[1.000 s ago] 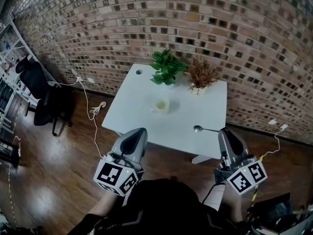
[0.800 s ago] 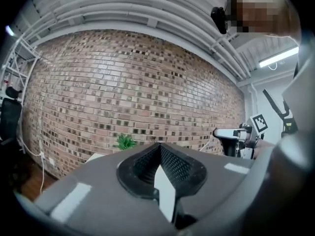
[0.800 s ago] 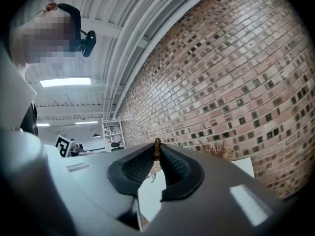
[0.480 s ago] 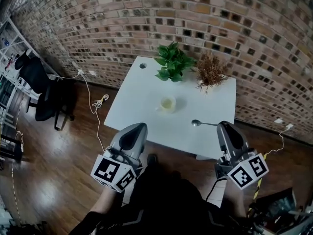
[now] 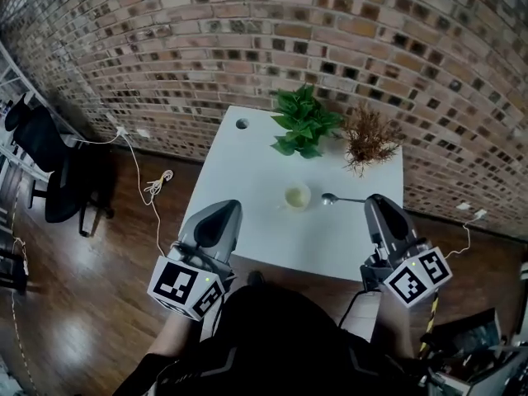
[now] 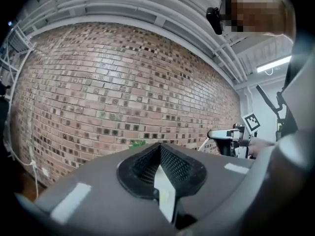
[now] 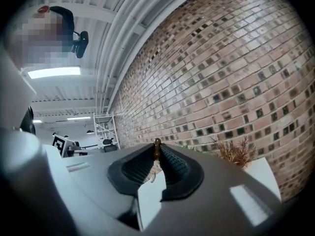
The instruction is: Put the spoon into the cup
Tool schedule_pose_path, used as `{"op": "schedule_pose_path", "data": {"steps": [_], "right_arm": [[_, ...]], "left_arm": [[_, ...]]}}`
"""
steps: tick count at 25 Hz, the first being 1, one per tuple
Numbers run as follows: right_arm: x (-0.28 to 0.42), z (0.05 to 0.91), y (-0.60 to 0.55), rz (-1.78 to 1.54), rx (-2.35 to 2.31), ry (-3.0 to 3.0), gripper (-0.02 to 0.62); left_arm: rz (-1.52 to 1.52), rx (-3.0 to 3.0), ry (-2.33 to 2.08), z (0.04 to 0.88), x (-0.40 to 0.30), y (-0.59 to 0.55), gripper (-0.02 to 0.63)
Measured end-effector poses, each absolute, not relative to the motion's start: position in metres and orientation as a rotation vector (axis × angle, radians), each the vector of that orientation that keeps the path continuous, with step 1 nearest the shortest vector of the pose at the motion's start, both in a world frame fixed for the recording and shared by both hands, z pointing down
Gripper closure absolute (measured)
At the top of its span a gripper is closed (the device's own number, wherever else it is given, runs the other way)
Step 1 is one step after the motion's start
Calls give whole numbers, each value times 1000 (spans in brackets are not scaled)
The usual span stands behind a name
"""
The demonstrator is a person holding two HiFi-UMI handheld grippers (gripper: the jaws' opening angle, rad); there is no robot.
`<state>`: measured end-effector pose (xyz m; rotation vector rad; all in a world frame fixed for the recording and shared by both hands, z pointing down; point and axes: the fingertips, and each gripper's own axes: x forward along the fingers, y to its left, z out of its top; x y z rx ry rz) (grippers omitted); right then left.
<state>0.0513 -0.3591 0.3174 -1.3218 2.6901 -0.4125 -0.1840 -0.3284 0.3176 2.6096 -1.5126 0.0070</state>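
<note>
The right tool (image 5: 375,202) clenched the spoon (image 5: 337,198) by its handle, the bowl just right of the cup (image 5: 297,197) (which stood mid-surface (image 5: 247,180)). The left tool (image 5: 224,214) was pressed together on nothing, over the surface's near left edge.

surface: white table (image 5: 247,190) | centre: cup (image 5: 297,196) is sitting | 12 o'clock: green plant (image 5: 304,122) is standing | 1 o'clock: dried plant (image 5: 370,139) is standing | 11 o'clock: round hole (image 5: 242,124) is showing
</note>
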Motion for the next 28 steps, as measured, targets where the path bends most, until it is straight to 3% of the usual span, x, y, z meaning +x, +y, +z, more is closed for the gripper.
{"op": "schedule_pose_path", "data": {"steps": [9, 28], "right_arm": [[5, 328, -406, -452, -1452, 2690, 551], [-7, 444, -487, -693, -1336, 2796, 551]], "left_arm": [[-2, 2635, -1445, 330, -239, -379, 612], [98, 2543, -1484, 428, -232, -457, 612]]}}
